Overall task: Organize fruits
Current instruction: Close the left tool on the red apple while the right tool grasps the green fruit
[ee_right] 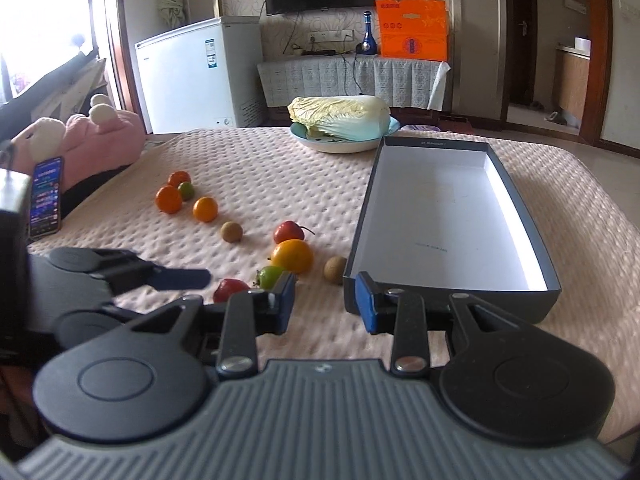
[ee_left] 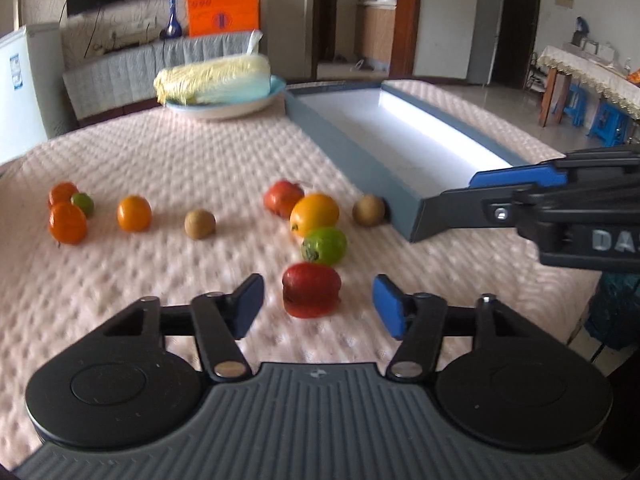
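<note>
My left gripper (ee_left: 318,306) is open around a red fruit (ee_left: 312,290) on the pink tablecloth, with a gap on each side of it. Just beyond lie a green fruit (ee_left: 324,246), a yellow-orange one (ee_left: 315,212), another red one (ee_left: 284,198) and a brown one (ee_left: 368,210) against the empty grey box (ee_left: 352,148). More oranges (ee_left: 134,213) and a second brown fruit (ee_left: 200,224) lie further left. My right gripper (ee_right: 326,304) is open at the near left corner of the box (ee_right: 362,216), gripping nothing; its fingers (ee_left: 520,176) enter the left wrist view from the right.
A cabbage (ee_right: 340,120) lies on a pale plate (ee_right: 340,147) behind the box. At the table's left edge sit a pink plush toy (ee_right: 104,140) and a lit phone (ee_right: 46,196). The table drops off close to the right of the box.
</note>
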The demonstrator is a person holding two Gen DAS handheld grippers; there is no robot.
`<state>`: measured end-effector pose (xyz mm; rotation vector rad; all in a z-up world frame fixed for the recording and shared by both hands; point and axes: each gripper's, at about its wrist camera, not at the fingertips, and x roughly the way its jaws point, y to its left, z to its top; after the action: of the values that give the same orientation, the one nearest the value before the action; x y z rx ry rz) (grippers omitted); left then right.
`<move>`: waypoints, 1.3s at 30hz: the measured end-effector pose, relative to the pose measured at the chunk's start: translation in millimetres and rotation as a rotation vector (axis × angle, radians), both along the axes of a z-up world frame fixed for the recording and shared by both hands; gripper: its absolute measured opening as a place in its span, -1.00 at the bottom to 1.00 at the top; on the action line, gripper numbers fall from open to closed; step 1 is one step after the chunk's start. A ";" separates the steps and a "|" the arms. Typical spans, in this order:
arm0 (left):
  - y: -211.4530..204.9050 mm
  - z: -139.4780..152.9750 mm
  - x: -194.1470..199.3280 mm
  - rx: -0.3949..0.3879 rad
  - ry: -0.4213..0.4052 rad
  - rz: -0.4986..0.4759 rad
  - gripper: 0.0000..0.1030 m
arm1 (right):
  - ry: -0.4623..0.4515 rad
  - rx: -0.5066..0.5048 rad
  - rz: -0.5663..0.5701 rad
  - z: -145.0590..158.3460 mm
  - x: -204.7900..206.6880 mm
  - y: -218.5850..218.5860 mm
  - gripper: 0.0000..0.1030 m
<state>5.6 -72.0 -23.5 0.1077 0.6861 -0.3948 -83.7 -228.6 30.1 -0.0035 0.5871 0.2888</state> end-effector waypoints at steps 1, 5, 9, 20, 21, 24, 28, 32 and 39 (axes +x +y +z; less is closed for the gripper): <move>-0.4 -2.6 3.0 -0.003 0.013 0.007 0.15 | 0.003 -0.001 0.004 -1.2 -0.1 -0.4 -0.30; 0.9 -8.4 7.3 0.002 0.021 0.038 0.09 | 0.018 -0.004 0.014 -5.1 2.6 2.1 -0.30; 9.5 -8.1 12.2 -0.028 0.027 0.067 -0.25 | 0.029 -0.016 0.034 -9.7 5.9 7.5 -0.30; 55.0 -0.1 16.4 -0.079 0.036 0.175 -0.26 | 0.045 -0.060 0.107 -24.5 21.0 33.0 -0.30; 59.8 1.1 15.5 -0.082 0.038 0.184 -0.26 | 0.047 -0.057 0.112 -24.9 22.5 34.8 -0.30; 70.0 3.1 13.4 -0.081 0.033 0.204 -0.26 | 0.043 -0.060 0.117 -26.4 26.5 43.1 -0.29; 76.8 2.0 11.7 -0.070 0.033 0.223 -0.26 | 0.047 -0.086 0.106 -31.3 34.5 54.4 -0.22; 79.5 2.0 10.8 -0.066 0.032 0.226 -0.26 | 0.072 -0.075 0.084 -36.5 43.9 57.6 -0.18; 79.2 0.0 11.2 -0.051 0.035 0.226 -0.26 | 0.103 -0.124 0.076 -47.0 53.5 66.8 -0.21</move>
<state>16.7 7.2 -23.5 -0.0256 0.7143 -0.1970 -30.2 -161.8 -16.9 -0.1310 0.7074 0.3279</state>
